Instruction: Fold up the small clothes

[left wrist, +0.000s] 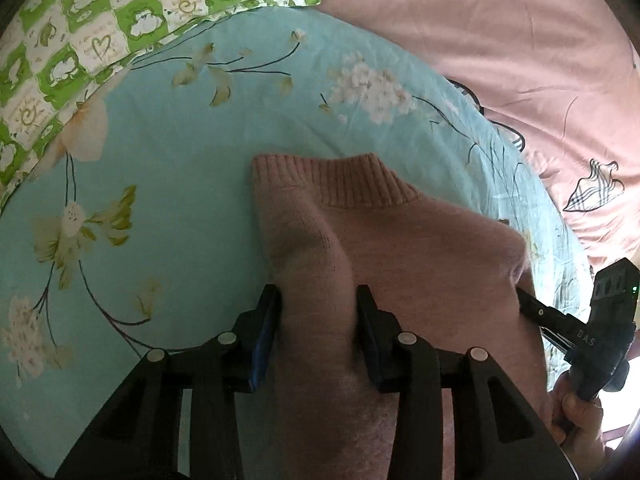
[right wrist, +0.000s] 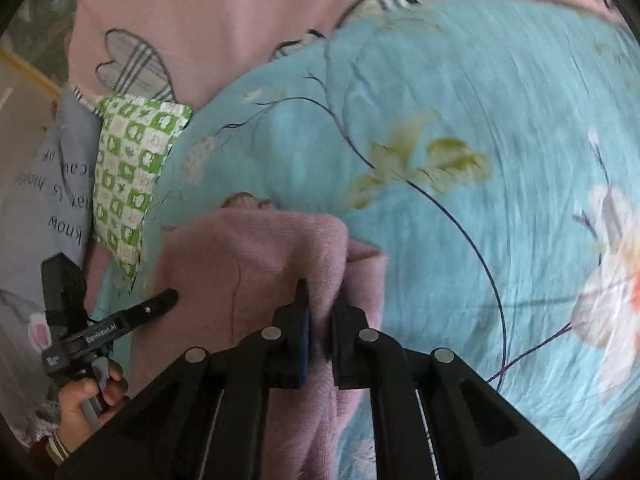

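Observation:
A small pink knitted sweater (left wrist: 420,240) with a ribbed collar (left wrist: 356,180) lies on a light blue floral sheet (left wrist: 160,160). My left gripper (left wrist: 318,300) is shut on a raised fold of the sweater near its left shoulder. My right gripper (right wrist: 322,300) is shut on a bunched fold of the same sweater (right wrist: 256,248) at its right side. The right gripper also shows in the left wrist view (left wrist: 536,308) at the sweater's right edge. The left gripper shows in the right wrist view (right wrist: 160,300) at the sweater's left edge.
A green and white checked pillow (left wrist: 80,40) lies at the back left and also shows in the right wrist view (right wrist: 132,168). A pink quilt (left wrist: 500,40) with drawn shapes covers the back right. A grey cloth with printed words (right wrist: 44,184) lies at the far left.

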`<action>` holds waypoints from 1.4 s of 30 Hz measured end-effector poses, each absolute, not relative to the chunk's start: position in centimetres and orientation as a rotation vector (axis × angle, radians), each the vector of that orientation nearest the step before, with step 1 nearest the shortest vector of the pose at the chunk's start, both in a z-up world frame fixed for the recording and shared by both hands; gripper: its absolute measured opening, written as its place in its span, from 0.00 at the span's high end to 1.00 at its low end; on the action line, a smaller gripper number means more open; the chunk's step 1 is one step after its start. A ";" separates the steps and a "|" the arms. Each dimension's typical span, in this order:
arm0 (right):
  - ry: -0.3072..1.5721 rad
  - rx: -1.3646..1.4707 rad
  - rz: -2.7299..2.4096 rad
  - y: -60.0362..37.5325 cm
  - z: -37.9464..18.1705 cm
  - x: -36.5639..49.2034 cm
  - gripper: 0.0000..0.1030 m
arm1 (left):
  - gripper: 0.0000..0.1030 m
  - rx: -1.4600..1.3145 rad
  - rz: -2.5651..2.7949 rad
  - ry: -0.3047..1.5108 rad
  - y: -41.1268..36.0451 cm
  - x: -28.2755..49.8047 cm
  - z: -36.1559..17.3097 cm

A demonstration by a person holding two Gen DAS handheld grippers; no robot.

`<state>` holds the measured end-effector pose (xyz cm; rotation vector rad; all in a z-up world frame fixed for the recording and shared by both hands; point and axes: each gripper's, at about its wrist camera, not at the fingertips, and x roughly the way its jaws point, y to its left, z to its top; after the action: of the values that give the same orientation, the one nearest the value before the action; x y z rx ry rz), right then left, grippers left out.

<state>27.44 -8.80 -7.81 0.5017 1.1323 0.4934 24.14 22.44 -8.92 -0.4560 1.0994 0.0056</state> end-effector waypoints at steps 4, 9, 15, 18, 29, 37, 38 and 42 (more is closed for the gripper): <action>1.124 0.478 0.483 -9.4 -5.9 26.7 0.82 | 0.59 -0.440 -0.002 1.078 22.8 22.2 -6.4; 1.038 0.490 0.480 -11.7 -2.5 23.5 0.82 | 0.59 -0.371 -0.068 1.052 21.2 17.7 -3.0; 0.971 0.508 0.575 -12.1 0.9 17.0 0.82 | 0.59 -0.377 -0.293 1.005 17.2 10.8 -0.2; 0.980 0.491 0.625 -10.9 1.0 13.3 0.82 | 0.59 -0.353 -0.372 0.999 15.4 7.2 -0.4; 1.157 0.342 0.500 -9.7 -5.9 8.7 0.83 | 0.72 -0.320 -0.370 1.137 15.9 3.9 -8.1; 1.099 0.634 0.530 -14.1 -9.9 7.9 1.00 | 0.78 -0.362 -0.387 1.143 17.0 3.2 -8.8; 1.096 0.637 0.530 -14.2 -9.9 7.7 1.00 | 0.78 -0.345 -0.380 1.143 16.6 3.0 -8.6; 1.108 0.544 0.504 -13.4 -8.4 7.0 1.00 | 0.65 -0.300 -0.370 1.142 15.6 2.7 -8.1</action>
<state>7.03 -13.36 -8.38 0.5439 1.1083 0.5039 2.72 15.63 -8.13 -0.2997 1.1420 -0.3699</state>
